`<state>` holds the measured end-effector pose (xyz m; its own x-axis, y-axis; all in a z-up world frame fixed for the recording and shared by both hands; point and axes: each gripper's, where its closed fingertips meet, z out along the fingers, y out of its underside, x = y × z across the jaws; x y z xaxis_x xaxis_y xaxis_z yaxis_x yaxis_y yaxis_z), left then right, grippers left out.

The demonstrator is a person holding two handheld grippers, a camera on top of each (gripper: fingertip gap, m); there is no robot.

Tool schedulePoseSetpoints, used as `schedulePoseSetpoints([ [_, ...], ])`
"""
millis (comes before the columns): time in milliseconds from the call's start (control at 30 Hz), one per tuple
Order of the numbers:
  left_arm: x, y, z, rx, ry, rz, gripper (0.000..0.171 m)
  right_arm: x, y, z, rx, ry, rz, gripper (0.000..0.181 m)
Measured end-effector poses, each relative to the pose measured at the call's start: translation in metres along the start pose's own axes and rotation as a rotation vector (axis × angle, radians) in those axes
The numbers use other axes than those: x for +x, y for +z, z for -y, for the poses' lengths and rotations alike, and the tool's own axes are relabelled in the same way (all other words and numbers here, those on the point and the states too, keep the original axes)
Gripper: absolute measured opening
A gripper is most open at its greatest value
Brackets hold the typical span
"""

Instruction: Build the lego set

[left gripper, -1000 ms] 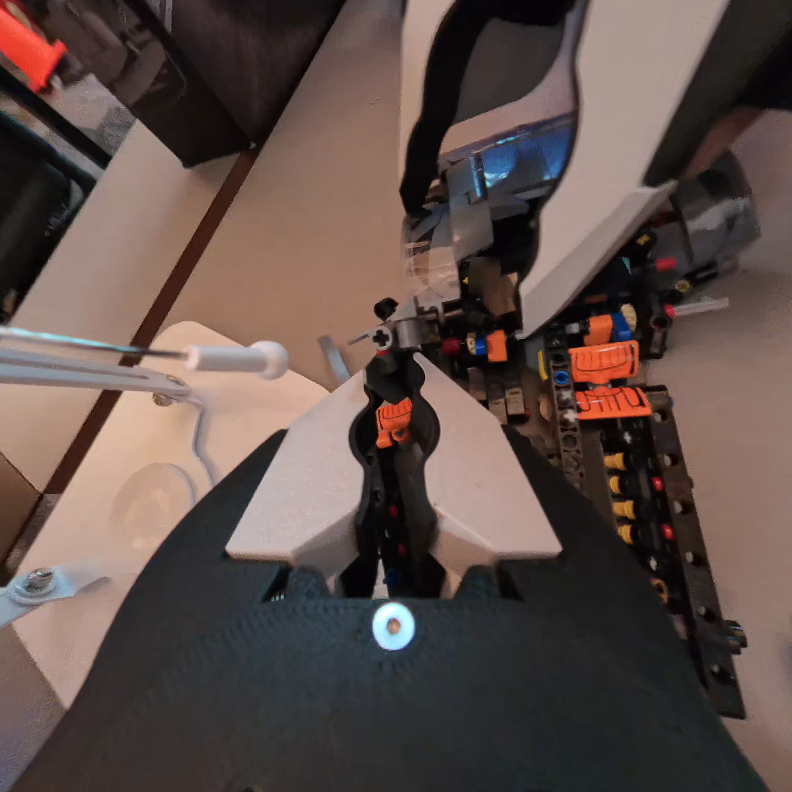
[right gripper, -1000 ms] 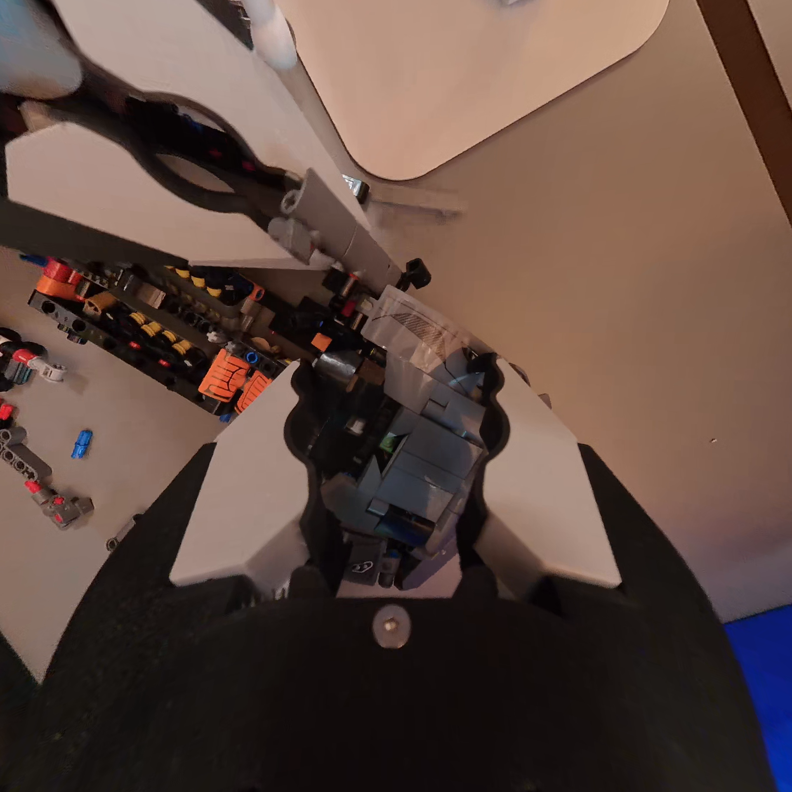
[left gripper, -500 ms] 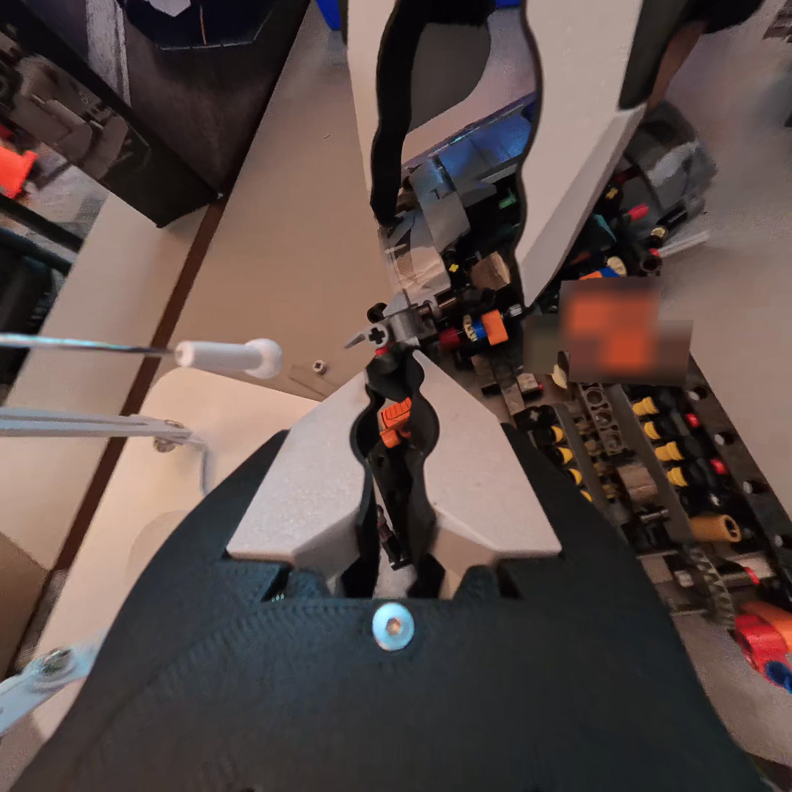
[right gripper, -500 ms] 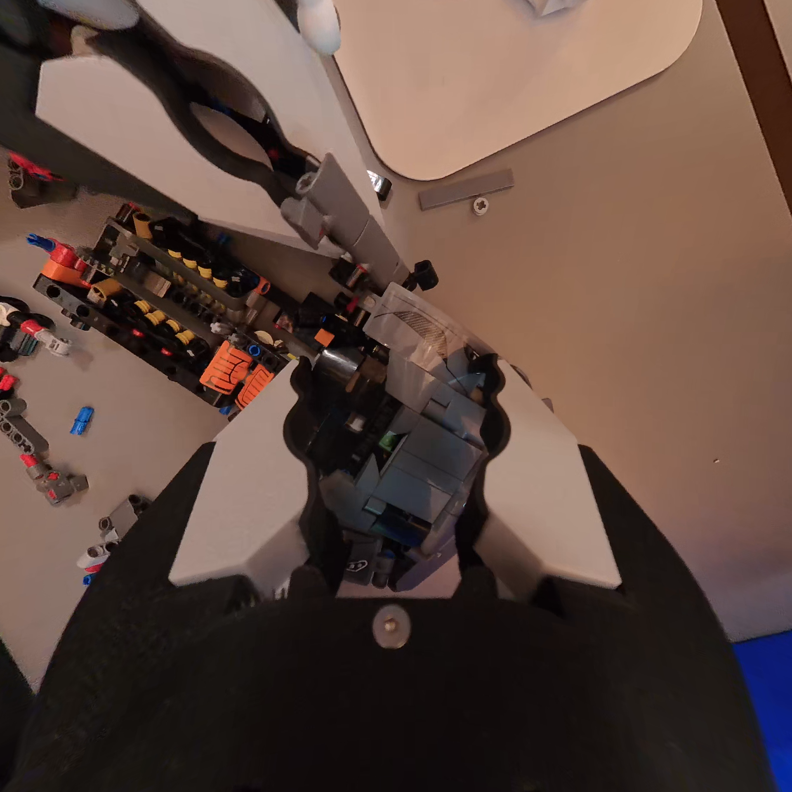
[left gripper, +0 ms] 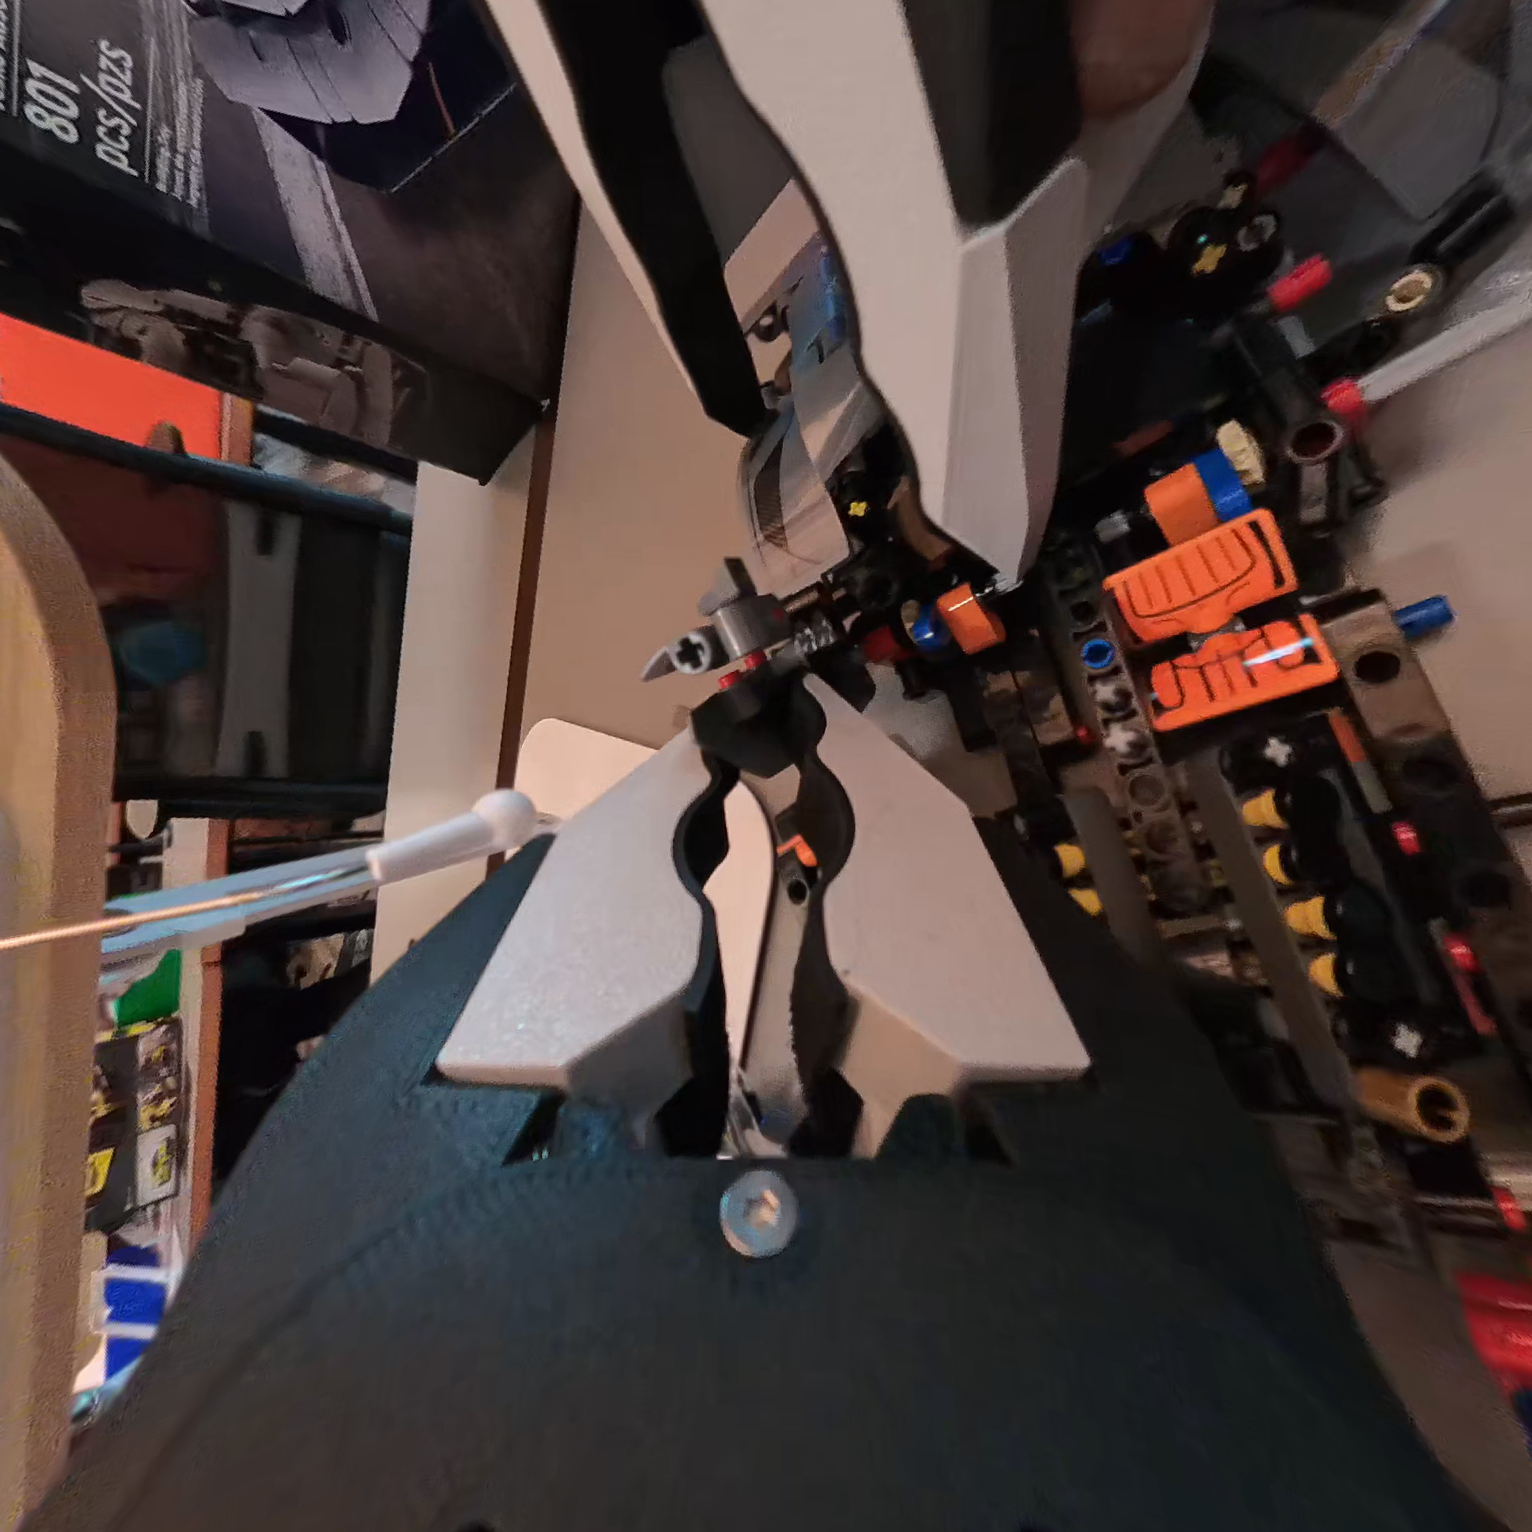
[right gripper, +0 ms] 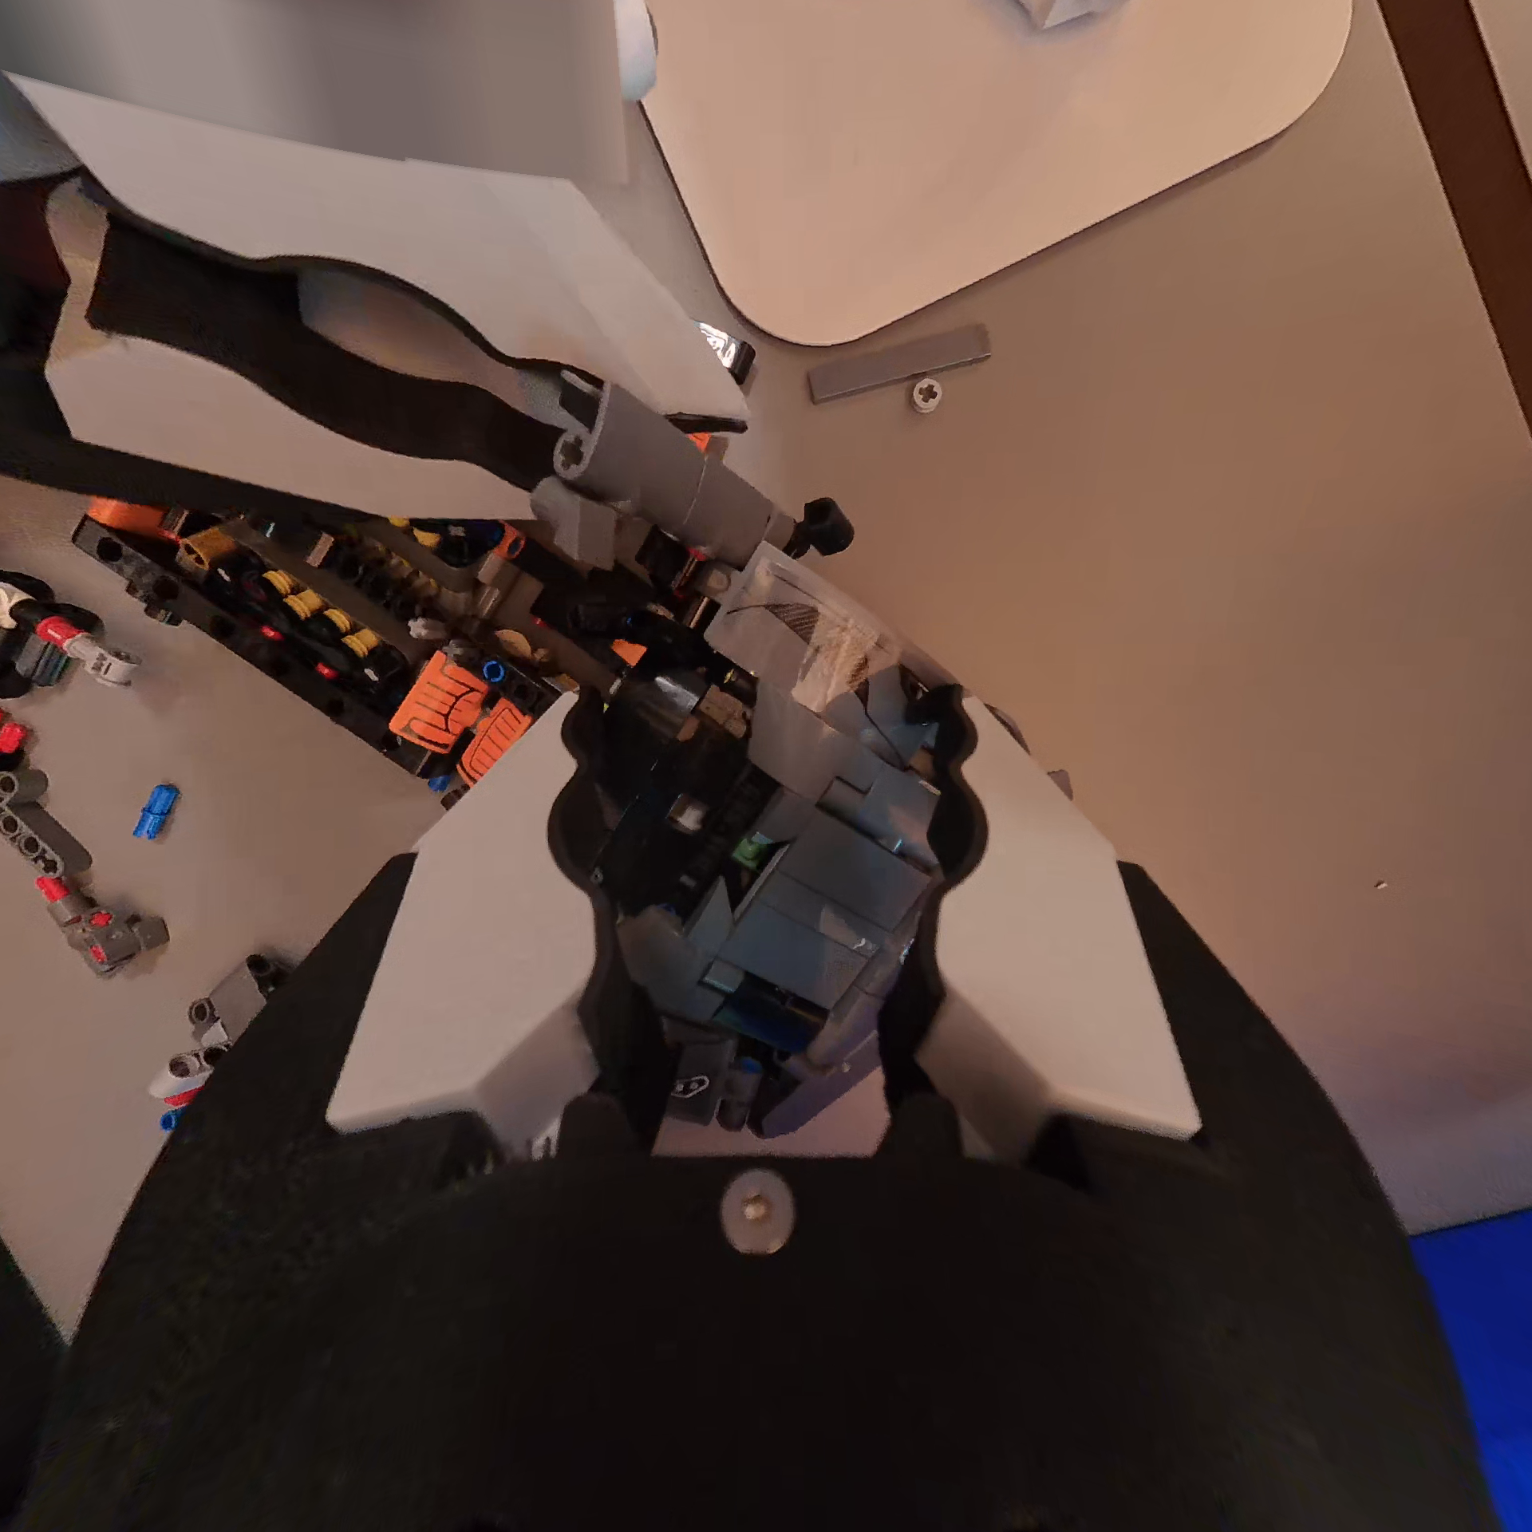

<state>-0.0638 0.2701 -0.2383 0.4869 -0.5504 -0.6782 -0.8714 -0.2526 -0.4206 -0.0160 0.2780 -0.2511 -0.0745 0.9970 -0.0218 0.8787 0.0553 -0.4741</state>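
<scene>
Glossy plastic lego model (right gripper: 796,912), matt grainy fingers (right gripper: 489,928), smooth matt table (right gripper: 1202,663)

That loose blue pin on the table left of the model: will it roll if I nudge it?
Probably. The blue pin looks small, round-bodied and lies alone on the smooth table, so a nudge would likely send it rolling or skidding. It seems very light; a wide hand-held gripper may struggle to pinch it.

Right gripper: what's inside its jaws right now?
The right gripper is clamped on the lego model's grey-panelled end. Its underside and table contact are hidden.
</scene>
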Motion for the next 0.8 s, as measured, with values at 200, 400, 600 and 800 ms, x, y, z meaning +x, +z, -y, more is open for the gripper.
schedulePoseSetpoints([
  [200, 0.003, 0.005, -0.004, 0.105, -0.128, -0.134, 0.008, -0.001, 0.001, 0.001, 0.005, -0.008, 0.001, 0.080],
  [400, 0.009, -0.001, -0.004, 0.150, -0.078, -0.212, 0.008, -0.007, 0.001, 0.001, 0.004, -0.041, 0.025, 0.080],
  [600, 0.024, -0.013, 0.000, 0.153, -0.339, -0.365, 0.014, -0.010, -0.001, -0.001, 0.012, -0.044, 0.057, 0.079],
  [800, 0.041, -0.025, 0.006, 0.226, -0.609, -0.653, 0.058, -0.010, -0.002, -0.002, 0.025, -0.053, 0.074, 0.079],
])
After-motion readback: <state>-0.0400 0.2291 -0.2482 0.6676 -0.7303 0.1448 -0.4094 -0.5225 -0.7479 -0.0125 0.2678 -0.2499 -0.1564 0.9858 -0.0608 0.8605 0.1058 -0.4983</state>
